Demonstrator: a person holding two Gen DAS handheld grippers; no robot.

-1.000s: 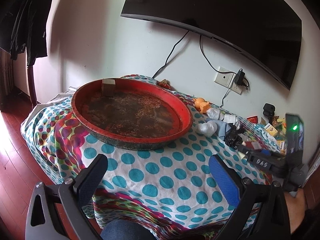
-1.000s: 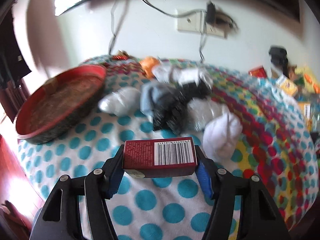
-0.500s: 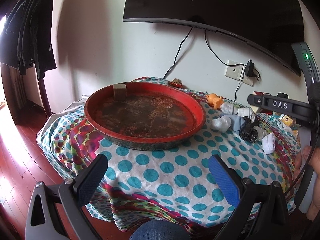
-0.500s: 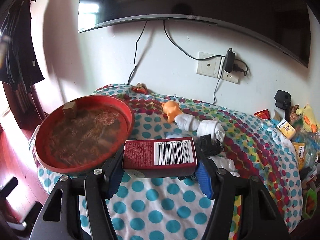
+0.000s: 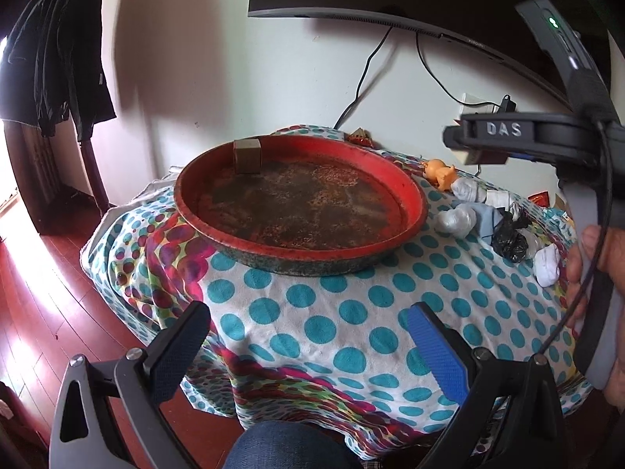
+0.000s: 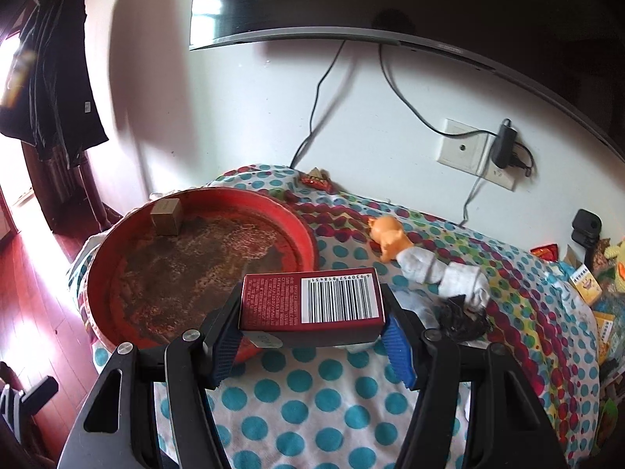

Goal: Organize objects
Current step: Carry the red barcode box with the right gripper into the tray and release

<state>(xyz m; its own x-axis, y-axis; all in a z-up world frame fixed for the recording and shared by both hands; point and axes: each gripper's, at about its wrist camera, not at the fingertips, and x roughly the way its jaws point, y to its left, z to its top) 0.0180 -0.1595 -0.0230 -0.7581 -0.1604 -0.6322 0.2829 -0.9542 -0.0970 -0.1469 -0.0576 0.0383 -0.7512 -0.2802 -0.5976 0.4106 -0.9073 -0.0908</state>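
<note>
Carton in transit to tray.
Dark-red rectangular barcoded carton (image 6: 311, 305) pinched crosswise in right gripper (image 6: 312, 338) jaws, above round red tray (image 6: 203, 262) near edge. Advise level carry, setting down clear of small brown box (image 6: 166, 216). Left gripper (image 5: 308, 346) jaws spread, empty.

Dark-red barcoded box (image 6: 311, 301) clamped level above red tray (image 6: 300, 230) rim; small brown box (image 6: 166, 215) inside tray.

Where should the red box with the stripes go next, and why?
Probably a little further over the red tray, then down. The right gripper already clamps the red box near the tray's rim, and a small brown box already sits inside.
</note>
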